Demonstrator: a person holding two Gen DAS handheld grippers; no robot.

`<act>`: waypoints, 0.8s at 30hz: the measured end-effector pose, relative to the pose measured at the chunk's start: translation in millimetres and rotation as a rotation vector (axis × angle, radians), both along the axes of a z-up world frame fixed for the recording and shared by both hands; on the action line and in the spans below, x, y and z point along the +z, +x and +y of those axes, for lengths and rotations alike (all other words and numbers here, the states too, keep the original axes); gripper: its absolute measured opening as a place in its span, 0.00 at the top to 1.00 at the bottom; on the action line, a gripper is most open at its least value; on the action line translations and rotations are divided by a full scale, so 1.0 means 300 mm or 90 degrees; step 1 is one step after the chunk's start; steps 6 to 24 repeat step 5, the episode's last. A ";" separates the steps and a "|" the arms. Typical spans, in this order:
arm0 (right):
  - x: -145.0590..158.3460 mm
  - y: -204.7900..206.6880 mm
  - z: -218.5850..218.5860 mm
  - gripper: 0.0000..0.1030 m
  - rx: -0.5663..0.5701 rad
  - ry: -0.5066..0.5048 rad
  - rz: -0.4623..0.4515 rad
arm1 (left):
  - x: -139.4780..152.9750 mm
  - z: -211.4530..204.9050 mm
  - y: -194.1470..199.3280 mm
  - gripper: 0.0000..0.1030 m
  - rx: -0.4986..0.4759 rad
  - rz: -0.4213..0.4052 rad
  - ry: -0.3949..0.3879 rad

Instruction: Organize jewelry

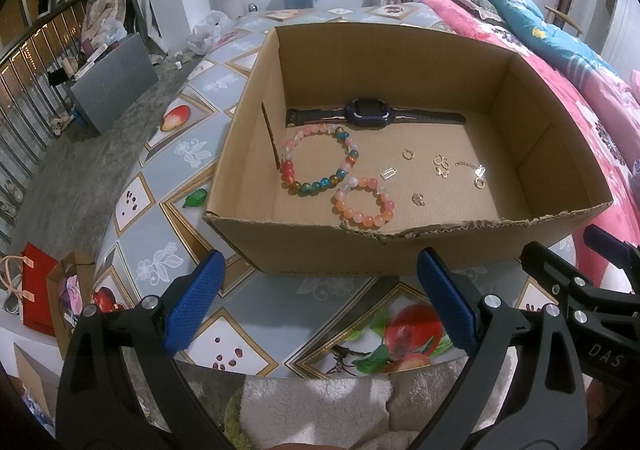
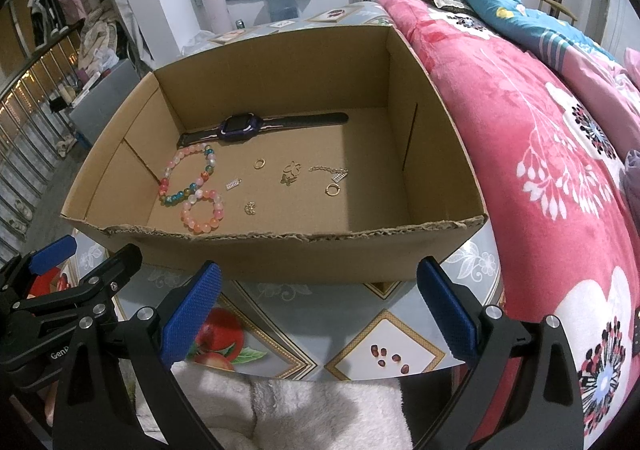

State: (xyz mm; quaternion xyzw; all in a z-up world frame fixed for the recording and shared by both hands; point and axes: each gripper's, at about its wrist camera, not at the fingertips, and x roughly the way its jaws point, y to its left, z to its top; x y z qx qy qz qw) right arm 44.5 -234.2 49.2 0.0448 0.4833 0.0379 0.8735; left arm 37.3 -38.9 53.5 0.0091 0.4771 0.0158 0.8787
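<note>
Beside a pink quilt, a cardboard box (image 2: 440,154) sits on a patterned table (image 2: 344,314), holding bracelets (image 2: 202,210), a watch (image 2: 240,126) and what look like tiny gold charms (image 2: 291,172). Left claw (image 1: 320,302) and right claw (image 2: 320,306) hover apart, empty, near the box's front edge. Small charms could slip from wide pads.

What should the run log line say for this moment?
left gripper: open, empty | right gripper: open, empty | bracelets, watch: in box

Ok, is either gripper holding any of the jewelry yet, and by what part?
Nothing is held. The left gripper and right gripper are both open and empty, short of the cardboard box. The bracelets and watch lie inside it.
</note>
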 end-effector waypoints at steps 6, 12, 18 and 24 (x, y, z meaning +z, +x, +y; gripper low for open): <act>0.000 -0.001 0.001 0.07 0.000 -0.001 0.000 | -0.004 0.004 -0.003 0.10 0.000 0.001 -0.001; 0.000 -0.001 0.001 0.07 0.000 -0.001 0.000 | -0.004 0.004 -0.003 0.10 0.000 0.001 -0.001; 0.000 -0.001 0.001 0.07 0.000 -0.001 0.000 | -0.004 0.004 -0.003 0.10 0.000 0.001 -0.001; 0.000 -0.001 0.001 0.07 0.000 -0.001 0.000 | -0.004 0.004 -0.003 0.10 0.000 0.001 -0.001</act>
